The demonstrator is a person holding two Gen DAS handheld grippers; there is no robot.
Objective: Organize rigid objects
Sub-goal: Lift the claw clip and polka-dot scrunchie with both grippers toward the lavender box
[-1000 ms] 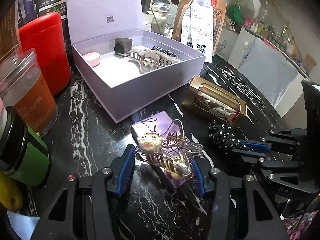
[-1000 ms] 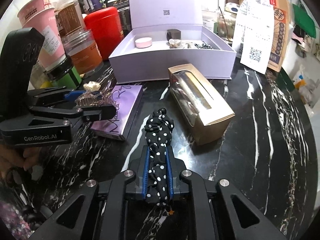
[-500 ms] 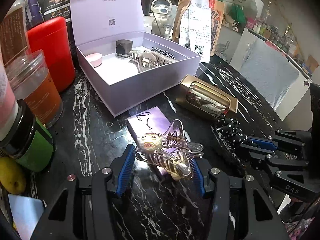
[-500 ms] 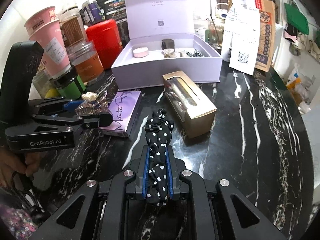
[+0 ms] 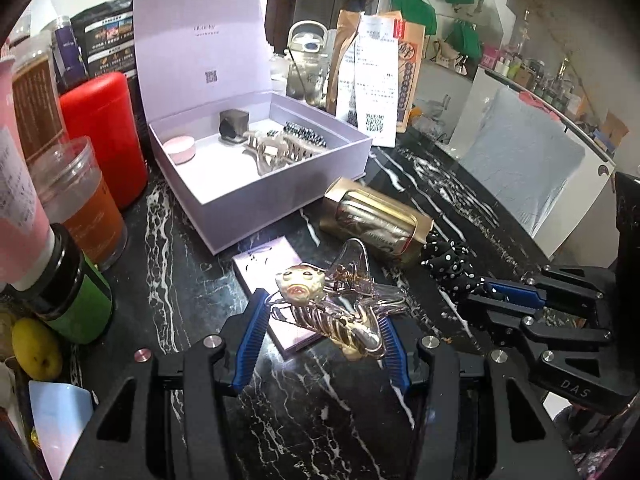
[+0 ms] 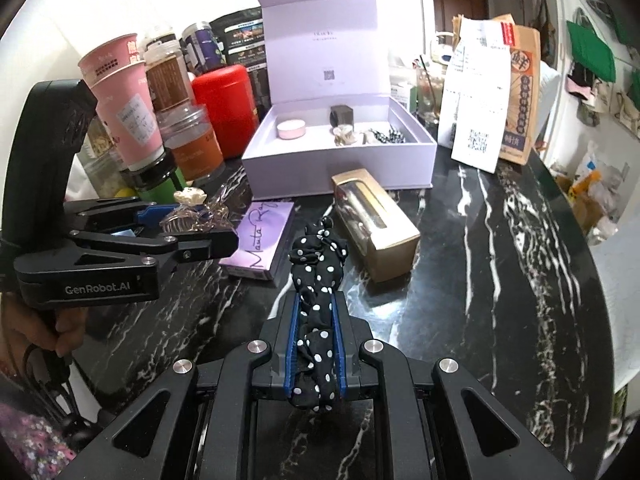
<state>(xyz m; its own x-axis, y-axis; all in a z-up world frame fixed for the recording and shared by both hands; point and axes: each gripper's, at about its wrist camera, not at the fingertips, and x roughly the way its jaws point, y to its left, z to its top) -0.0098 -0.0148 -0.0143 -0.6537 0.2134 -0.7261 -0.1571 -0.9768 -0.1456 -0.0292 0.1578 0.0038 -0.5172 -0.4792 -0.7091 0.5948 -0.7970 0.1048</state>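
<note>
My left gripper (image 5: 320,316) is shut on a clear hair claw clip (image 5: 332,304) with a cream figure head, held above the black marble table. My right gripper (image 6: 316,312) is shut on a black polka-dot scrunchie (image 6: 318,268), also lifted off the table. The open lilac box (image 5: 256,184) stands ahead with a pink round tin (image 5: 180,150), a dark cube (image 5: 234,122) and a beige claw clip (image 5: 272,152) inside. A gold box (image 6: 374,220) and a purple flat box (image 6: 264,240) lie in front of it. The left gripper (image 6: 188,224) shows at the left of the right wrist view.
Along the left stand a red canister (image 5: 104,136), a clear amber jar (image 5: 80,200), pink cups (image 6: 124,104) and a green-labelled jar (image 5: 76,300). A brown paper bag with a receipt (image 6: 492,108) stands right of the box. The table edge curves away at the right (image 6: 580,264).
Both grippers have risen and drawn back from the lilac box, each keeping its item. The box and the gold box look smaller and farther now.
</note>
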